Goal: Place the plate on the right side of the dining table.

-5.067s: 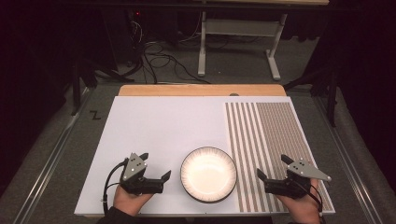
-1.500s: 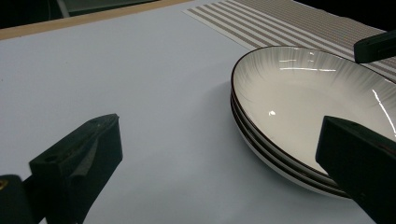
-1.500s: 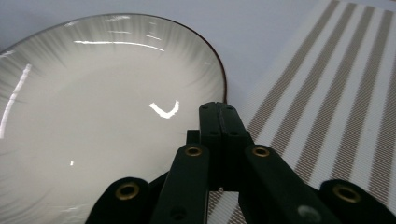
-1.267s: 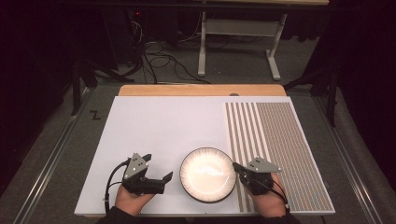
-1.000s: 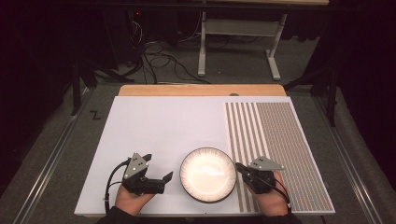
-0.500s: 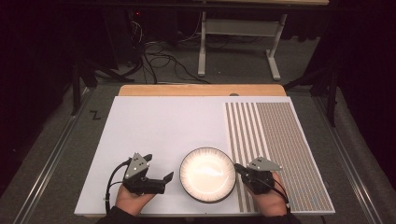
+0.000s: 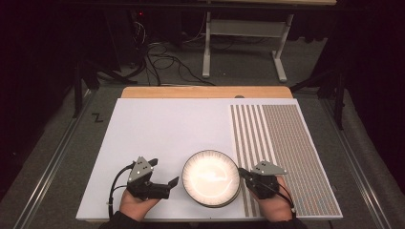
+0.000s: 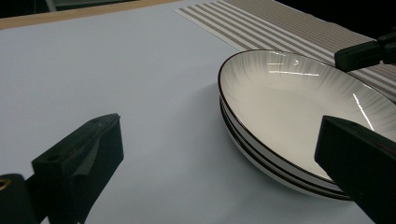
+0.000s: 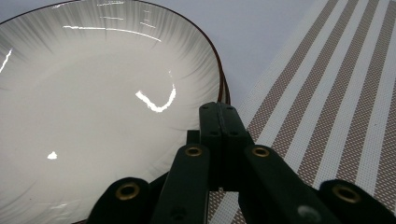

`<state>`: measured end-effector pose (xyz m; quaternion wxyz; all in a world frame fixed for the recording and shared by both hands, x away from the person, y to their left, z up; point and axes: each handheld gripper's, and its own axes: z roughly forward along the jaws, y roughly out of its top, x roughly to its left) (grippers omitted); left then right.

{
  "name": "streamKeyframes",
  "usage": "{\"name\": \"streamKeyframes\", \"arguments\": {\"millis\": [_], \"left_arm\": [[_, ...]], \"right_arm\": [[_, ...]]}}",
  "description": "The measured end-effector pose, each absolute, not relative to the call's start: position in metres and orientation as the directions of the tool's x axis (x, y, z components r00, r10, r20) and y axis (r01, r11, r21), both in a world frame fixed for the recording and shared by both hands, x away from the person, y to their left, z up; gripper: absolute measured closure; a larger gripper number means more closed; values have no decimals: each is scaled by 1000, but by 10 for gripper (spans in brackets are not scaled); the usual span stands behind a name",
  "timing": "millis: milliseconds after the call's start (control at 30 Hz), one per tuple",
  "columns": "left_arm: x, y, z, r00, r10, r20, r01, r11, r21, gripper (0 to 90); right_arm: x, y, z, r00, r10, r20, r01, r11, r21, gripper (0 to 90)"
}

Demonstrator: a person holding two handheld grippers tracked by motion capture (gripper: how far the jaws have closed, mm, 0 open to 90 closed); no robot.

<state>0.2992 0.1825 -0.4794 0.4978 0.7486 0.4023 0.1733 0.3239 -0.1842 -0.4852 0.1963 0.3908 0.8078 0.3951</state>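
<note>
my right gripper [image 9: 219, 109] is closed, holding nothing, at the rim of the stacked plates [image 7: 210, 177] near the tabletop's front edge; a nudge could shift them. left gripper [image 7: 167, 183] is wide open, empty.

High view looks down; both gripper views closely share the plates [image 7: 210, 178].

plate [image 9: 93, 107] edge under shut claw [image 9: 219, 109]

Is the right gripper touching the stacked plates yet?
Cannot tell. In the right gripper view the shut right gripper overlaps the rim of the plates, but neither contact nor a gap shows plainly.
</note>
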Motion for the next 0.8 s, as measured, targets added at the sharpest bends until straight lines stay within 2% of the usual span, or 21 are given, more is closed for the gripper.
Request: {"name": "streamKeyframes", "arguments": {"millis": [800], "left_arm": [[298,169,-483,653,728,-208,466,-169,869,47]], "right_arm": [[319,-168,-489,-658,753,-20,462,424,779,900]]}}
